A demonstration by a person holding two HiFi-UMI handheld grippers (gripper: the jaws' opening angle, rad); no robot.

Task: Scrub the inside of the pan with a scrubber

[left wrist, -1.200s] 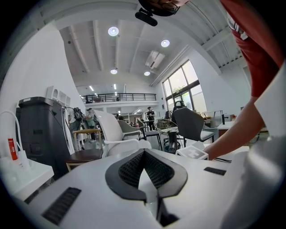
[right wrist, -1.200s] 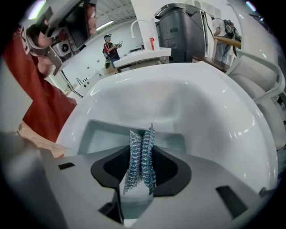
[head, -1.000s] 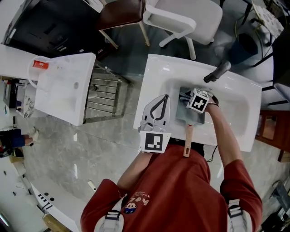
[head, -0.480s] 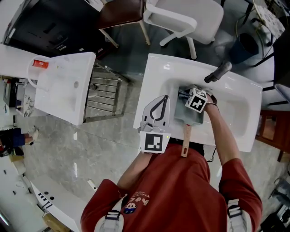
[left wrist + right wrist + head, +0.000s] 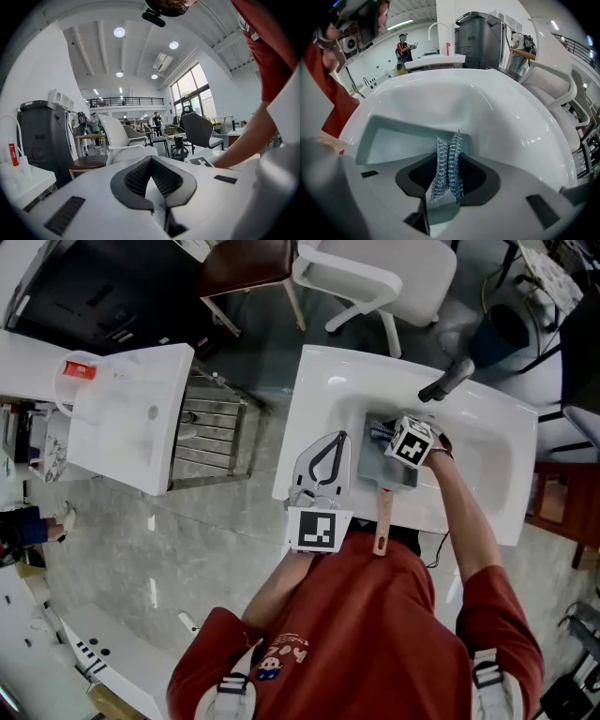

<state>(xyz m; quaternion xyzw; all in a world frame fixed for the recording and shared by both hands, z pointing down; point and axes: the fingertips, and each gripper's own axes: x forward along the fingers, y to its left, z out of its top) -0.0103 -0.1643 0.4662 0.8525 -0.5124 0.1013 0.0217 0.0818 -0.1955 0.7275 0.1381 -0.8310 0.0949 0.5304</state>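
A square grey pan (image 5: 381,474) with a wooden handle (image 5: 382,524) lies in the white sink (image 5: 487,465). My right gripper (image 5: 384,436) reaches into the pan's far end and is shut on a steel-wool scrubber (image 5: 379,433). In the right gripper view the silvery scrubber (image 5: 447,165) stands pinched between the jaws of the right gripper (image 5: 447,180), above the pan (image 5: 393,138). My left gripper (image 5: 321,468) rests on the sink's left rim, shut with nothing in it. In the left gripper view the left gripper (image 5: 151,164) points away from the sink toward the room.
A dark faucet (image 5: 446,381) rises at the sink's far rim. A white chair (image 5: 380,277) and a brown stool (image 5: 248,263) stand beyond the sink. A second white basin (image 5: 127,418) and a metal rack (image 5: 214,432) stand to the left.
My right gripper with the scrubber has shifted slightly back and forth over the pan's far end, and the pan has nudged a little. The left gripper has kept still.
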